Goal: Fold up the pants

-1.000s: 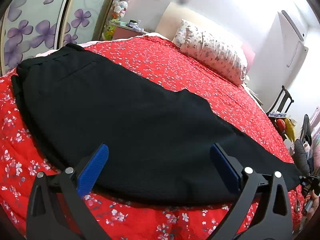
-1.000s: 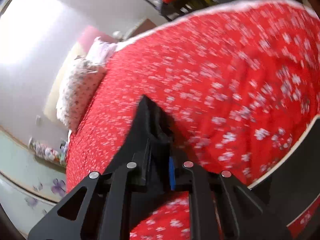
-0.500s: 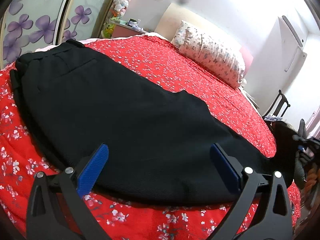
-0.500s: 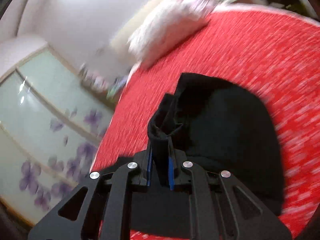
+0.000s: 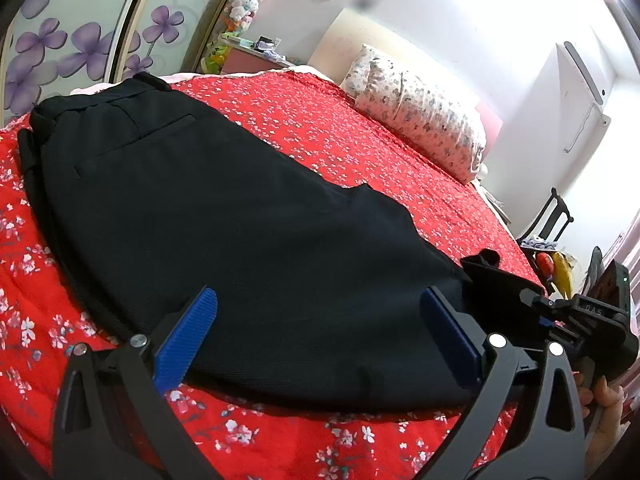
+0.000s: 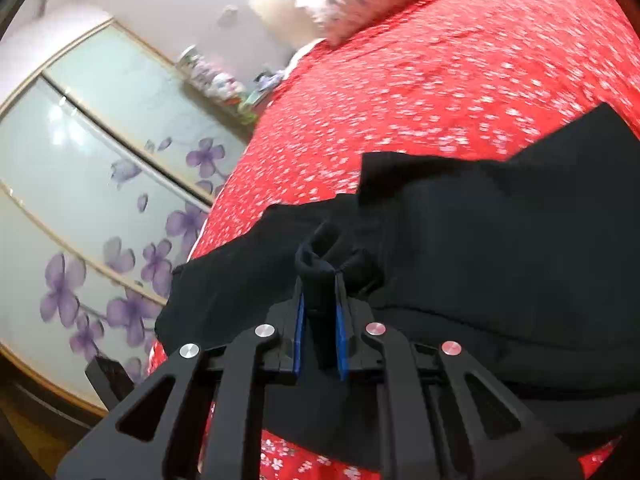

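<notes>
left wrist: low, close, toward pillow (image 5: 420,108) | right wrist: close, toward wardrobe (image 6: 100,184) | shared: pants (image 5: 224,216)

"DAS" on right tongs (image 5: 486,264)

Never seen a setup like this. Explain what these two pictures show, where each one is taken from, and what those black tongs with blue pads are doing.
No robot here: a person carries handheld tongs in each hand, each with a fisheye camera looking along its two fingers. The left camera's picture shows the left tongs standing open, gripping nothing, above black pants spread on a red floral bedspread, with a pillow behind. At the right edge you see the right tongs from outside. The right camera's own picture shows them shut on a bunched end of the pants, near the flowered wardrobe doors.
</notes>
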The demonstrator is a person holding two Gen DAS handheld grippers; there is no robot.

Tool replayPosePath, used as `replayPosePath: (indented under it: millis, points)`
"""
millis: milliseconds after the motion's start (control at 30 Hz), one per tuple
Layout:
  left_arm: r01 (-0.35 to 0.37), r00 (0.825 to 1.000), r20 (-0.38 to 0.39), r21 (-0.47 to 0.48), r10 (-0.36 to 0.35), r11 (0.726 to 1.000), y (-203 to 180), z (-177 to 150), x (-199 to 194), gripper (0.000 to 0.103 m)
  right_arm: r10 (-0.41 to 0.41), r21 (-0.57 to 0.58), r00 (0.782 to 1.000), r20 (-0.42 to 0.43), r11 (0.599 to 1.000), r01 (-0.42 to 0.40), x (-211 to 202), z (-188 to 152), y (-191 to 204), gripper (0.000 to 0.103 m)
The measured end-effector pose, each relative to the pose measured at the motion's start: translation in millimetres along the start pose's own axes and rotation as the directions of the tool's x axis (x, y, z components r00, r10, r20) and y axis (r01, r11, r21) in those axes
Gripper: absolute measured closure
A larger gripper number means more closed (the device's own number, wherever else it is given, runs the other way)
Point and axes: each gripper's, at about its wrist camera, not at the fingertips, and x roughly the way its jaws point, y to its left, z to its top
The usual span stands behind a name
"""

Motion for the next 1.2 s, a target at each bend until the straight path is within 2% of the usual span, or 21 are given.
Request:
replayPosePath:
  millis: [67,167,333,433,500,567,600,733,833,867,900,933,967,1033,1100,1133,1200]
  points:
    - [0.004,1.000,0.001,-0.003,-0.004,1.000,0.3,0.2,0.1,0.002,0.030,0.008,0.999,-0.019,1.000,-0.030,8.1,-4.7,6.3,0.090]
    - [0.003,1.000,0.001,-0.003,-0.003,1.000,0.0,-0.2,0.0,0.002,0.021,-0.039,0.998,-0.056,0.999,-0.024,23.4,-16.1,19.8,0.090]
    - [0.003,1.000,0.001,-0.002,-0.003,1.000,0.0,-0.2,0.0,0.002,0.063,-0.020,0.996,-0.062,0.998,-0.064,35.4,-20.9,32.7,0.090]
    - [0.004,1.000,0.001,-0.003,-0.004,1.000,-0.1,-0.2,0.0,0.002,0.016,-0.077,0.996,-0.087,0.997,-0.022,48.0,-28.1,41.6,0.090]
    - [0.003,1.000,0.001,-0.002,-0.003,1.000,-0.1,-0.2,0.0,0.002,0.000,-0.074,0.995,-0.098,0.997,-0.008,54.3,-33.9,41.9,0.090]
    - [0.004,1.000,0.001,-0.002,-0.004,1.000,-0.1,-0.2,0.0,0.002,0.034,-0.040,0.997,-0.073,0.999,-0.037,50.4,-34.7,43.3,0.090]
    - [0.004,1.000,0.001,-0.003,-0.004,1.000,-0.1,-0.1,0.1,0.002,0.048,-0.068,0.997,-0.064,0.996,-0.052,50.0,-32.3,51.0,0.090]
    - [0.004,1.000,0.001,-0.003,-0.004,1.000,-0.1,-0.1,0.0,0.002,-0.005,-0.155,0.994,-0.105,0.988,-0.012,67.4,-33.0,69.7,0.090]
    - [0.005,1.000,0.002,-0.003,-0.005,1.000,-0.7,-0.1,-0.2,0.002,-0.085,-0.222,0.978,-0.193,0.974,0.041,87.7,-48.3,63.5,0.088]
    - [0.007,1.000,0.003,-0.004,-0.007,1.000,0.5,-0.4,-0.5,0.002,-0.092,-0.244,0.976,-0.197,0.969,0.042,88.0,-52.3,63.4,0.087]
    - [0.010,1.000,0.004,-0.006,-0.010,1.000,0.9,-0.6,-0.7,0.002,-0.095,-0.275,0.976,-0.197,0.961,0.038,85.1,-55.8,64.6,0.083]
    - [0.010,1.000,0.004,-0.007,-0.010,1.000,1.1,-0.9,-0.8,0.002,-0.095,-0.284,0.973,-0.209,0.958,0.032,82.9,-56.6,66.3,0.070]
    - [0.010,1.000,0.004,-0.007,-0.010,1.000,1.1,-1.2,-0.7,0.002,-0.082,-0.275,0.971,-0.226,0.961,0.017,80.4,-56.0,67.3,0.062]
    - [0.008,1.000,0.003,-0.006,-0.008,1.000,1.3,-1.3,-0.7,0.002,-0.012,-0.215,0.975,-0.222,0.976,-0.037,67.8,-49.3,68.1,0.036]
    - [0.010,1.000,0.004,-0.007,-0.010,1.000,1.1,-1.5,-0.8,0.002,0.083,-0.129,0.981,-0.173,0.986,-0.106,54.9,-39.8,63.1,0.025]
    - [0.010,1.000,0.004,-0.007,-0.010,1.000,1.3,-2.1,-0.8,0.002,0.125,-0.071,0.981,-0.151,0.988,-0.137,51.2,-35.7,56.1,0.025]
    - [0.009,1.000,0.004,-0.007,-0.009,1.000,1.3,-2.1,-0.8,0.002,0.138,0.053,0.977,-0.164,0.990,-0.131,56.9,-33.8,33.5,0.025]
